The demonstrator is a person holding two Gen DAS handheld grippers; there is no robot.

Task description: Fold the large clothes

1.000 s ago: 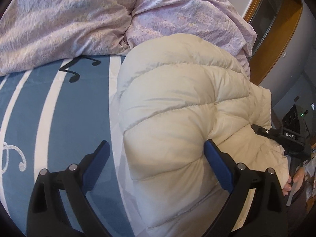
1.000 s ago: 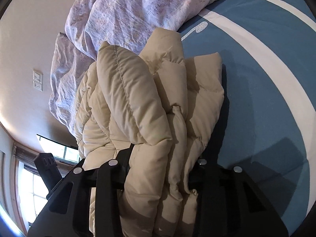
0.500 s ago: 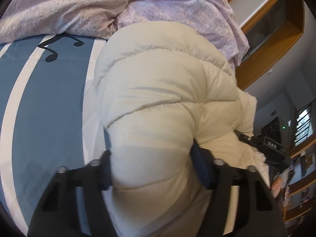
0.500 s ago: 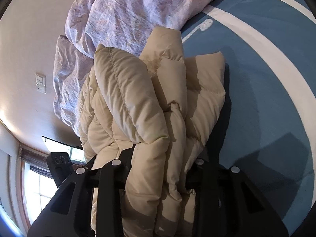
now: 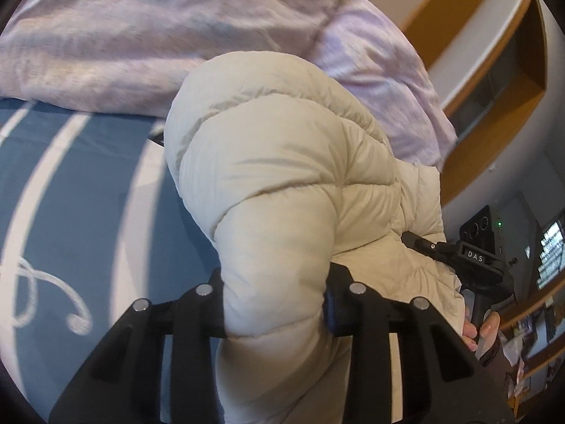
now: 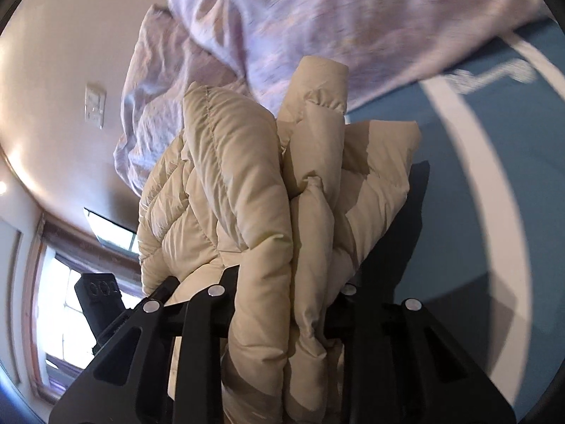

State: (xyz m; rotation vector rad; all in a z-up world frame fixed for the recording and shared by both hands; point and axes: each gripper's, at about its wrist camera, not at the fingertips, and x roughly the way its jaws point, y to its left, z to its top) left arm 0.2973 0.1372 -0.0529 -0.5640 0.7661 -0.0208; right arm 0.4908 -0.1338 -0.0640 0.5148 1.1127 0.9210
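A cream quilted puffer jacket (image 5: 282, 176) lies bunched and folded on a blue bed sheet (image 5: 77, 183) with white stripes. In the left wrist view my left gripper (image 5: 275, 304) squeezes a thick puffy roll of the jacket, its jaws still closing on it. In the right wrist view the same jacket (image 6: 247, 183) shows as several stacked folds, and my right gripper (image 6: 286, 304) clamps them from both sides, its jaws also still closing. The jacket hides the pads of both grippers. The right gripper's black body (image 5: 476, 254) shows at the jacket's far edge, with a hand below it.
A crumpled lilac duvet (image 5: 141, 35) is heaped along the bed behind the jacket, also seen as the duvet (image 6: 353, 28). Bare blue sheet (image 6: 476, 194) lies to the right of the folds. A wall with wooden trim (image 5: 494, 88) and a window (image 6: 63, 300) lie beyond the bed.
My left gripper went from wide open around the jacket's roll to pinching it. Both grippers moved, and the jacket bundle shifted with them; the right grip tightened.
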